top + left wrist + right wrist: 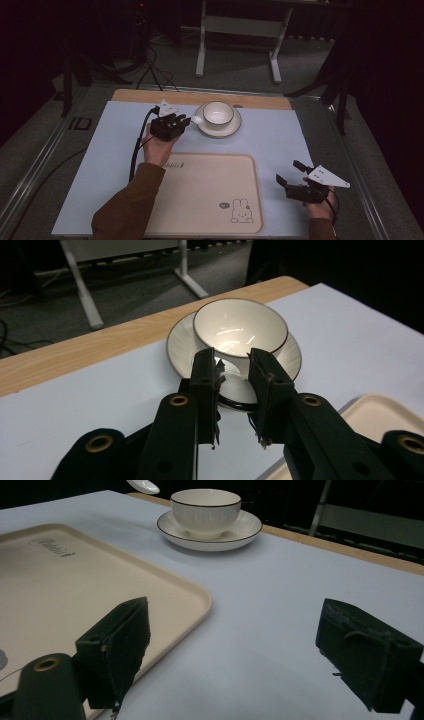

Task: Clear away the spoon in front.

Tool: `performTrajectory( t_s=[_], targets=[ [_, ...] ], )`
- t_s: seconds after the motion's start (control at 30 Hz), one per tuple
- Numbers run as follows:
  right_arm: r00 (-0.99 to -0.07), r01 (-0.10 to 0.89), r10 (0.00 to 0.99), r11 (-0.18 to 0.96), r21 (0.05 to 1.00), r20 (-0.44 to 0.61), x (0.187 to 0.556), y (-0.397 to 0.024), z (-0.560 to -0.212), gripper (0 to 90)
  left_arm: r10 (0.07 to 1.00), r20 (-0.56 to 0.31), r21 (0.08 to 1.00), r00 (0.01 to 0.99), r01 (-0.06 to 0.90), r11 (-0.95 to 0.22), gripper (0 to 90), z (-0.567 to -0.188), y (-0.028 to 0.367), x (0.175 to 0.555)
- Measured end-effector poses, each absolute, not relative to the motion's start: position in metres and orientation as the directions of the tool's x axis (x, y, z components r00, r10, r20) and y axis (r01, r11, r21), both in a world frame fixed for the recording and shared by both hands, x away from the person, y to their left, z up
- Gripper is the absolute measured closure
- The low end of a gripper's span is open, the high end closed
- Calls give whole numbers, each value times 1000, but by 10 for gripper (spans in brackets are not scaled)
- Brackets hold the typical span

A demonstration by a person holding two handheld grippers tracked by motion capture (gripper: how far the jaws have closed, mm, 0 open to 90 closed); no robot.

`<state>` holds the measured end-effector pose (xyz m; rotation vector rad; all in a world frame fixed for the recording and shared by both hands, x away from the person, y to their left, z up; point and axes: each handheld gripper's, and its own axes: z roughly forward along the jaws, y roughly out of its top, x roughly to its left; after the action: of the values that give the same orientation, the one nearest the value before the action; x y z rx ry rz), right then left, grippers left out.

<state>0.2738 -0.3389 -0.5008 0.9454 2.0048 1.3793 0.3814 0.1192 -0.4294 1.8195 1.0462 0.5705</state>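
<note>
Two tongs, one tray [210,192], cup [218,114], saucer [231,127]

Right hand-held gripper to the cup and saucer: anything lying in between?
Nothing: in the right gripper view, only bare pale blue mat runs from the open right hand-held gripper to the white cup on its saucer; the beige tray lies alongside.

Beige tray [200,190] with a rabbit drawing [241,211] at its near right corner, lying on a pale blue mat [280,140], wooden table edge [150,95] beyond the mat, white desk frame [240,25] on the grey floor behind, black cables [150,70] trailing across the floor
</note>
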Motion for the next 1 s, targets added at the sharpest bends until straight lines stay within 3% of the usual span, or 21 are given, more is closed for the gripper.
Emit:
performTrajectory(
  t_s=[1.0],
  targets=[
    [-612, 251, 790, 234, 939, -33, 272, -339, -501, 138, 893, -21, 895, 450, 406, -183, 743, -440, 162, 339]
  ],
)
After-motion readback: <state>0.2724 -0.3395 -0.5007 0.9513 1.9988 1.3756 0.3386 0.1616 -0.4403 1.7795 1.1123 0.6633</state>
